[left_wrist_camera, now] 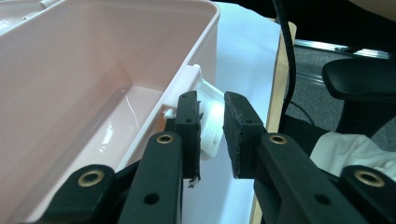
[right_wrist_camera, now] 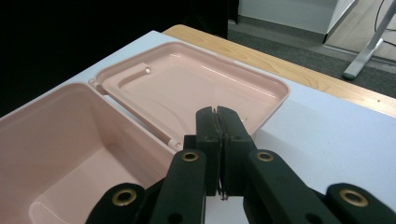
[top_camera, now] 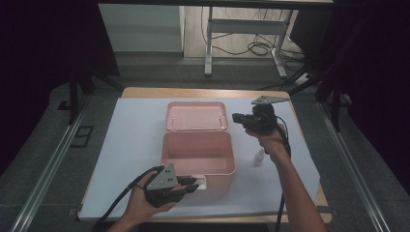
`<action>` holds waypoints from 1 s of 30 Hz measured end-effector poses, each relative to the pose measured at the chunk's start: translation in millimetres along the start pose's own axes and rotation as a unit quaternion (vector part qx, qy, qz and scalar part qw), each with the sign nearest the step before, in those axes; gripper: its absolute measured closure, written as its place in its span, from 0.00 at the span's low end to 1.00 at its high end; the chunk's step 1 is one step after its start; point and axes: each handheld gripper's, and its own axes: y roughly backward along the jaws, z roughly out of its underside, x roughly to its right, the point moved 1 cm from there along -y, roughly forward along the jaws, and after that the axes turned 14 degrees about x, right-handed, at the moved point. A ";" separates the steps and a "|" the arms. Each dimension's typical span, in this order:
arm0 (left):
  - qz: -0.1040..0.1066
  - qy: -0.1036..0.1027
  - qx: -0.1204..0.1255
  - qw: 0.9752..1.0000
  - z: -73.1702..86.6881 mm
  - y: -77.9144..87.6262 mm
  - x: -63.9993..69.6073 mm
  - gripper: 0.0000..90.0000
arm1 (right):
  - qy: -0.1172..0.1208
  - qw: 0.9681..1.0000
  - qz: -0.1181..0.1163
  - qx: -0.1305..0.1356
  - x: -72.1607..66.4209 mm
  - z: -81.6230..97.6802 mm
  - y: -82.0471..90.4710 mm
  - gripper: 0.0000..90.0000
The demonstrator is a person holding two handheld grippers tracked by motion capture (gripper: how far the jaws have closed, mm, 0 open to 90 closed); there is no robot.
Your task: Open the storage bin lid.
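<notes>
Open pink storage box [top_camera: 197, 153] mid-table, lid [top_camera: 196, 116] flung back.
Left gripper [left_wrist_camera: 211, 125] jaws spread around its white front latch [left_wrist_camera: 208, 122]; right gripper [right_wrist_camera: 218, 135] jaws pressed together, empty. The box looks light, rigid, slick; the latch suits gripping.

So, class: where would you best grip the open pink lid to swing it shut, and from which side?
Grip the lid by its far free rim, coming from the table's far side. It lies open and flat behind the box, hinged along the near edge, so only that rim lifts.
</notes>
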 end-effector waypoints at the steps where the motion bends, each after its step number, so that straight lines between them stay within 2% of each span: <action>1: 0.002 0.001 -0.001 1.000 0.1 -0.2 -0.1 0.85 | 0.001 1.000 -0.001 0.000 -0.4 0.2 0.0 0.98; 30: 0.007 -0.010 -0.020 1.000 3.5 -5.4 5.1 0.87 | 0.005 1.000 0.008 -0.012 6.1 4.2 13.9 0.96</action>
